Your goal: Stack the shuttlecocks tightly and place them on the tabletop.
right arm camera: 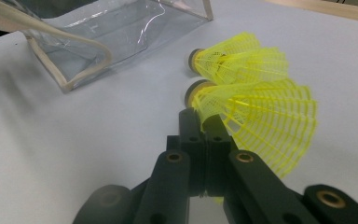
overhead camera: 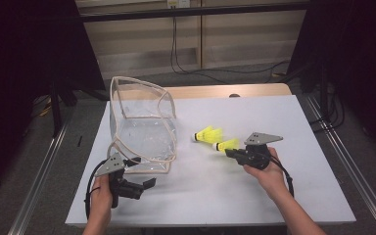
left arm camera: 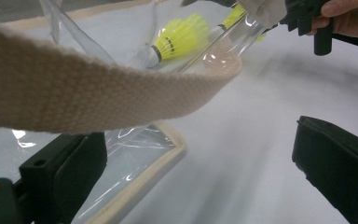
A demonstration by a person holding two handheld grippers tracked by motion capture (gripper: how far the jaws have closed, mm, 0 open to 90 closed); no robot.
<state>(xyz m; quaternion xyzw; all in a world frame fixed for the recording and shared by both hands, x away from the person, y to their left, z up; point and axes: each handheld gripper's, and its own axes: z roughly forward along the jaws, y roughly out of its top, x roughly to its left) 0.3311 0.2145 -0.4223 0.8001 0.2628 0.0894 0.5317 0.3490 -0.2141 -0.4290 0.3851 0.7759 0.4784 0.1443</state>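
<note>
Jaws of the right gripper (right arm camera: 204, 122) are clamping the skirt of one yellow shuttlecock (right arm camera: 256, 116), held just above the white table (overhead camera: 274, 196); its cork is pointing toward the clear bag (overhead camera: 142, 125). The left gripper (overhead camera: 144, 185), jaws standing apart, is resting beside the bag's webbing strap (left arm camera: 74, 88). A second shuttlecock (overhead camera: 206, 134) is lying on the table, outside the bag.

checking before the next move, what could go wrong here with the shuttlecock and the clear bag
1. The right hand-held gripper pinches only the thin yellow skirt of a shuttlecock; it could crush the skirt or let it slip.
2. The clear bag looks floppy and the left hand-held gripper is open beside its strap, so the bag may shift or sag.
</note>
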